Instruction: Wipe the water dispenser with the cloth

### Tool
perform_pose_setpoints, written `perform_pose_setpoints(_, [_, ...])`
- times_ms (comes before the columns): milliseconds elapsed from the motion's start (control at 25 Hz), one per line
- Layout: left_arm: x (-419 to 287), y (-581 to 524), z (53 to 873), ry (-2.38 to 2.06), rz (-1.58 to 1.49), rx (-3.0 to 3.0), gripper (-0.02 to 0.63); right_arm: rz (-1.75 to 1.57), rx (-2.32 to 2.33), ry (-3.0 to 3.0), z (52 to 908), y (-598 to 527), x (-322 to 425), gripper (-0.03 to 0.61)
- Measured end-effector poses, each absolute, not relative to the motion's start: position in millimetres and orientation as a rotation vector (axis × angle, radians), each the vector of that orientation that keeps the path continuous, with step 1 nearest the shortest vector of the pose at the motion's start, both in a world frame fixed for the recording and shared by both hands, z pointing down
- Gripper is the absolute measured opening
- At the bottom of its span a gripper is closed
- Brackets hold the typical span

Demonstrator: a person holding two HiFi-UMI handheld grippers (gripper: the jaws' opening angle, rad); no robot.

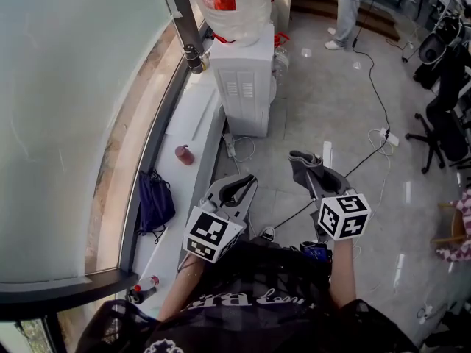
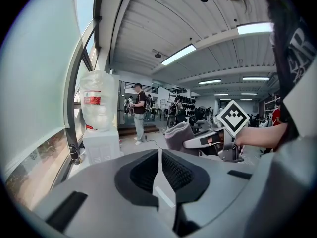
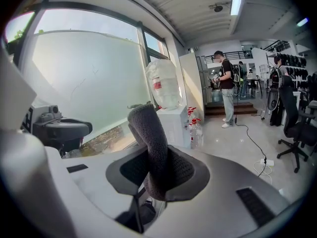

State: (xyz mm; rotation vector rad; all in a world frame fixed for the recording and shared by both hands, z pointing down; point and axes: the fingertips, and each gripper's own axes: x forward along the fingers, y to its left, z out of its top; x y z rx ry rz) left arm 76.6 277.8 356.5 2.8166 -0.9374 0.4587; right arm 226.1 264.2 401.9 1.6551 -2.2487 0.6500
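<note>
We hold the cloth (image 1: 303, 162) clamped in the right claw (image 1: 315, 181); the left claw (image 1: 237, 191) is closed on nothing. The dispenser (image 1: 241, 87) stands well apart at upper middle of the frame, up-left of the cloth, so we judge the reach runs that way.

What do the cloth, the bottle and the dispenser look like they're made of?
Cloth: soft fleece or microfibre, judging by its grey, nubby, matte pile.
Bottle: probably clear glossy plastic; light passes through it.
Dispenser: white plastic or painted metal, smooth with a slotted panel; can't tell which.
</note>
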Motion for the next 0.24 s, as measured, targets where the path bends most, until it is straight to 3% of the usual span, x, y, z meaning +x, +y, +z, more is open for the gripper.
perform_pose_setpoints(240, [79,270,374,-0.921,0.462,2.812,0.028,0.650,1.671,-2.225,418,262,234,0.100])
